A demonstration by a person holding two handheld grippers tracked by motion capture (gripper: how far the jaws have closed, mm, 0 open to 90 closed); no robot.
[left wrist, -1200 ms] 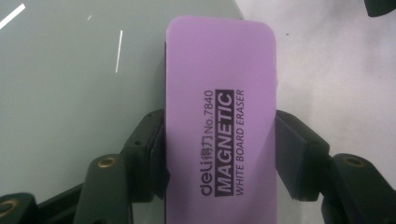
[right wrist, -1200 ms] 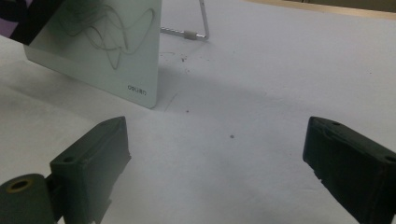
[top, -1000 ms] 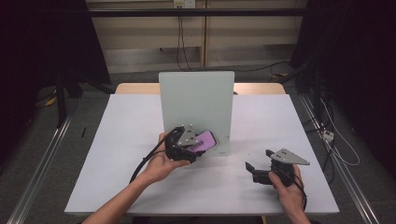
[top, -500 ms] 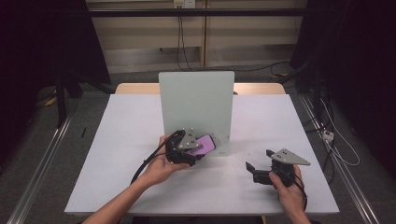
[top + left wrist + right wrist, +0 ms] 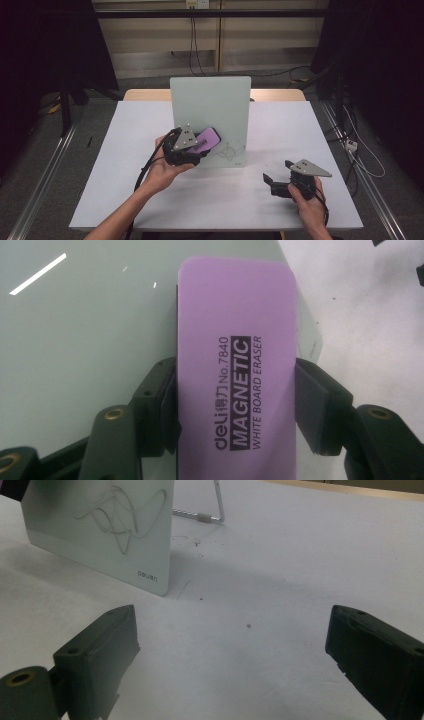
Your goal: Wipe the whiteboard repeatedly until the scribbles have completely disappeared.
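glossy glass-looking board (image 5: 210,115), smooth matt purple plastic eraser (image 5: 235,370), matt white table (image 5: 300,130), thin metal stand (image 5: 212,510) at the board's 2 o'clock

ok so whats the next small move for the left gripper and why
Probably slide the eraser toward the scribble low on the board. The left gripper grips it against the glass, and the marks are unwiped just beside it. The right gripper rests open on the table.

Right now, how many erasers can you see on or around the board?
1. The purple eraser sits clamped in the left tongs, pressed flat against the lower part of the upright glass board. More may be hidden behind the board.
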